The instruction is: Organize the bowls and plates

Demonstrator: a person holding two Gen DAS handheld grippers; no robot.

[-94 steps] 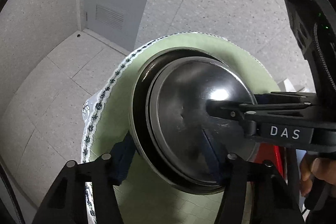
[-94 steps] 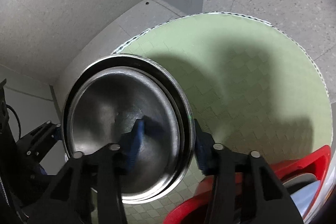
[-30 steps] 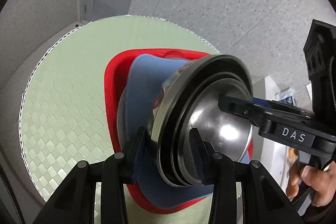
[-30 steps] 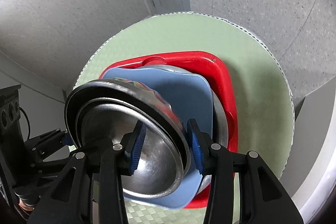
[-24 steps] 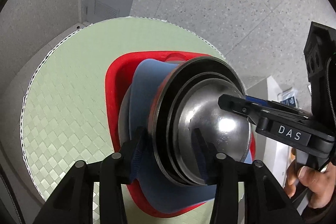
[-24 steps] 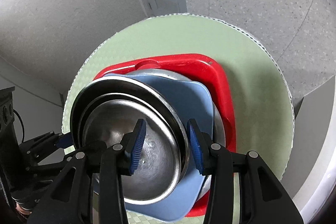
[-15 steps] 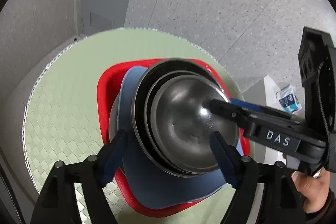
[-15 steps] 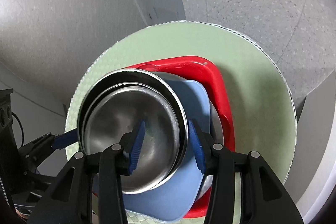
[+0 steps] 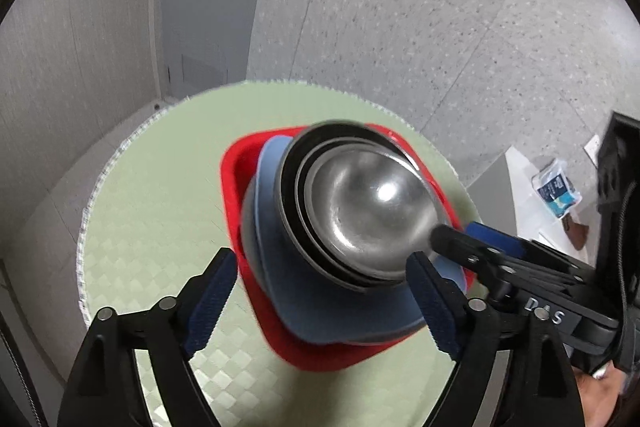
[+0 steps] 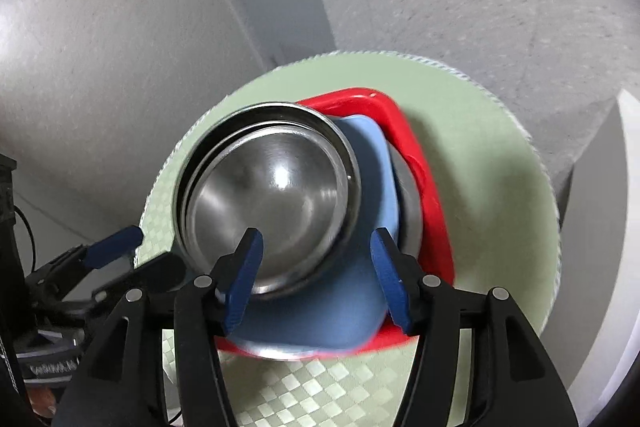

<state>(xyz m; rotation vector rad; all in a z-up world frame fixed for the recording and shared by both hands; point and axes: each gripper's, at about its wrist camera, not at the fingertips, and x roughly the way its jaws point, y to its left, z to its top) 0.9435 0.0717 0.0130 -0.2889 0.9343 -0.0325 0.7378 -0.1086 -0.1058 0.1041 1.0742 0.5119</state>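
A nested stack of steel bowls [image 9: 360, 203] [image 10: 272, 195] sits on a blue square plate [image 9: 340, 315] [image 10: 320, 311], which lies over a steel dish in a red square tray [image 9: 236, 187] [image 10: 428, 195]. My left gripper [image 9: 320, 303] is open and empty, just in front of the stack. My right gripper [image 10: 320, 271] is open, its blue pads on either side of the bowls' near rim. The right gripper's fingers [image 9: 480, 247] show in the left wrist view beside the bowls.
The tray stands on a round table with a pale green checked cloth [image 9: 152, 227] [image 10: 488, 179]. Grey speckled floor and a grey door [image 9: 208, 7] lie beyond it. A white ledge [image 9: 544, 187] with small packets is at the right.
Both grippers carried the bowl stack from the bare cloth onto the blue plate in the red tray, then opened and drew back from it.
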